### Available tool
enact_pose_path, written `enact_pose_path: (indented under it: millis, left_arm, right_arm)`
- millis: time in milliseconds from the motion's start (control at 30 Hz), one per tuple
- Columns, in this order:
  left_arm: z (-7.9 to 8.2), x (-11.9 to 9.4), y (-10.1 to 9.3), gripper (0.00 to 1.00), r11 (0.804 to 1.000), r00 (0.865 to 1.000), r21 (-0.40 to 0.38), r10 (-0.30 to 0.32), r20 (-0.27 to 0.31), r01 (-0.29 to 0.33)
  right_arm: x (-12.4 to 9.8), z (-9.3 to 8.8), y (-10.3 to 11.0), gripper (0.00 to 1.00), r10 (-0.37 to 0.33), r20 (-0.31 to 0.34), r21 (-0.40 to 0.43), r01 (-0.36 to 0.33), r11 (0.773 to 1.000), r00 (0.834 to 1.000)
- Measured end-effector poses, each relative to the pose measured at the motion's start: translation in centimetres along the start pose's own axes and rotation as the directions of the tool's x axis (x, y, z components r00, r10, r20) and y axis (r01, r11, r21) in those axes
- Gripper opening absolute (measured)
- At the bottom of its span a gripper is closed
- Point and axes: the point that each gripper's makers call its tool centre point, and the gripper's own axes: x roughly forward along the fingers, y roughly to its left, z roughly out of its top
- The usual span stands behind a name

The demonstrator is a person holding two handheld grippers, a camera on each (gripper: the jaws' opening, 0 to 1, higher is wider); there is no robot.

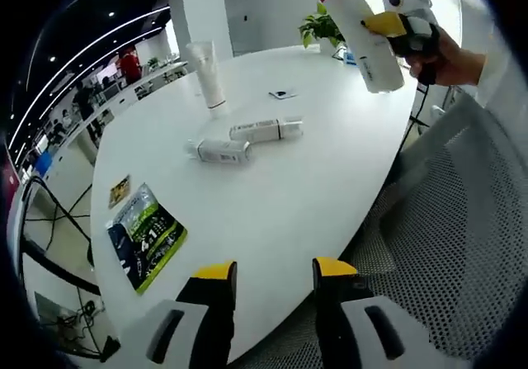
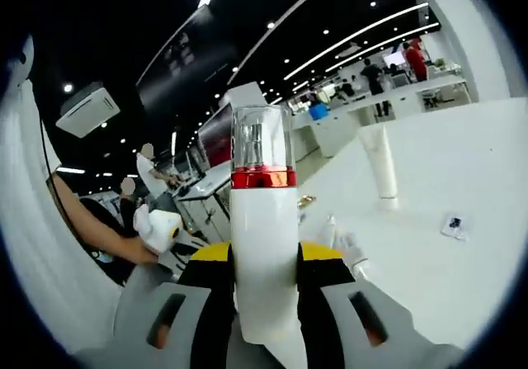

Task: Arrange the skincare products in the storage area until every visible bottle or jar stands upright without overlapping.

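White oval table [image 1: 313, 179] seen spanning scene. Green-and-black printed packet [image 1: 147, 235] laid flat near table's near left edge; small yellowish card [image 1: 120, 191] placed just beyond it. Small dark square item [image 1: 281, 94] lying farther out on tabletop. Potted green plant [image 1: 320, 27] set at far edge. Grey mesh chair [image 1: 462, 237] positioned at right. People in background office [image 2: 394, 68] seen, blurred.

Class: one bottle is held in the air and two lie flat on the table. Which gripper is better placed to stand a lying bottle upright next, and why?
Probably the left gripper: its jaws are open and empty, facing the two lying bottles on the white table. The right gripper is shut on the red-banded bottle.
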Motion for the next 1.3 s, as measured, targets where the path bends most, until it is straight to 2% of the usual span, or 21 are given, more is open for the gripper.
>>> enact_pose_path:
  millis: [33,100,133,200,233,267,300,333,367,400,500,533,600,667,767,867,900,1033,1233,1300]
  left_arm:
    - [0.3,-0.1,-0.6,0.44,1.0,1.0,-0.004,-0.03,0.008,0.03]
    - [2.2,-0.7,-1.9,0.49,0.995,0.994,-0.056,-0.077,0.074,0.082]
    - [4.0,-1.0,-3.0,0.49,0.983,0.982,-0.119,-0.126,0.14,0.142]
    - [6.6,-1.5,-4.1,0.5,0.951,0.956,-0.224,-0.157,0.246,0.214]
    - [8.3,-1.8,-4.8,0.52,0.923,0.931,-0.275,-0.174,0.322,0.268]
    - [9.4,-2.1,-5.4,0.54,0.903,0.911,-0.3,-0.186,0.369,0.307]
    - [10.9,-2.4,-6.3,0.55,0.873,0.883,-0.329,-0.204,0.422,0.359]
    - [11.7,-2.6,-6.7,0.56,0.859,0.865,-0.335,-0.212,0.454,0.387]
    - [12.7,-2.8,-7.4,0.56,0.841,0.842,-0.334,-0.234,0.486,0.427]
    - [13.1,-2.9,-7.8,0.56,0.83,0.833,-0.336,-0.246,0.495,0.445]
    - [14.4,-3.0,-8.2,0.61,0.836,0.82,-0.312,-0.25,0.515,0.451]
    - [14.9,-3.2,-8.2,0.62,0.844,0.812,-0.296,-0.245,0.53,0.448]
    - [16.1,-3.8,-8.6,0.64,0.856,0.786,-0.252,-0.248,0.567,0.451]
    - [17.0,-4.1,-9.4,0.69,0.845,0.763,-0.229,-0.278,0.584,0.483]
    - [17.5,-3.8,-10.2,0.75,0.843,0.758,-0.201,-0.311,0.574,0.498]
    - [18.1,-3.7,-11.2,0.74,0.846,0.746,-0.158,-0.342,0.571,0.509]
    - [18.4,-3.7,-11.6,0.74,0.839,0.738,-0.153,-0.354,0.574,0.522]
    - [19.2,-3.7,-12.5,0.7,0.833,0.725,-0.132,-0.376,0.577,0.537]
    - [19.1,-3.4,-12.8,0.57,0.825,0.72,-0.102,-0.416,0.555,0.556]
    - [18.9,-3.4,-12.8,0.53,0.829,0.722,-0.089,-0.421,0.549,0.551]
  right_arm:
    - [-0.1,0.2,0.1,0.25,0.008,0.003,0.004,-0.008,1.0,1.0]
    - [-0.1,0.7,0.4,0.25,0.026,0.015,-0.004,-0.026,1.0,1.0]
    - [-0.1,1.1,0.6,0.25,0.035,0.024,-0.005,-0.035,0.999,0.999]
    - [0.0,1.7,0.9,0.25,0.047,0.035,-0.019,-0.046,0.999,0.998]
    - [0.0,2.0,1.0,0.25,0.053,0.038,-0.026,-0.052,0.998,0.998]
    - [0.1,2.2,1.2,0.25,0.056,0.045,-0.034,-0.055,0.998,0.997]
    - [0.1,2.4,1.3,0.25,0.058,0.05,-0.038,-0.056,0.998,0.997]
    - [0.1,2.5,1.5,0.25,0.063,0.057,-0.04,-0.061,0.997,0.996]
    - [0.1,2.6,1.6,0.25,0.07,0.061,-0.039,-0.067,0.997,0.996]
    - [0.1,2.7,1.8,0.25,0.077,0.063,-0.036,-0.075,0.997,0.995]
    - [0.1,2.6,2.5,0.25,0.095,0.056,-0.05,-0.093,0.994,0.994]
    - [0.1,2.5,2.7,0.25,0.102,0.051,-0.056,-0.099,0.993,0.993]
    - [0.0,2.2,3.1,0.25,0.121,0.034,-0.065,-0.118,0.991,0.992]
    - [0.0,2.0,3.5,0.25,0.129,0.022,-0.07,-0.127,0.989,0.991]
    - [-0.1,2.1,4.2,0.25,0.149,0.013,-0.077,-0.147,0.986,0.989]
    - [-0.2,2.4,5.0,0.25,0.177,0.022,-0.084,-0.175,0.981,0.984]
    - [-0.2,2.5,5.2,0.25,0.182,0.02,-0.087,-0.179,0.98,0.983]
    - [0.0,2.5,5.6,0.25,0.198,-0.007,-0.117,-0.197,0.973,0.98]
    - [-0.2,2.9,6.5,0.25,0.237,0.005,-0.127,-0.235,0.964,0.971]
    - [-0.2,2.9,6.8,0.25,0.255,0.008,-0.117,-0.253,0.96,0.967]
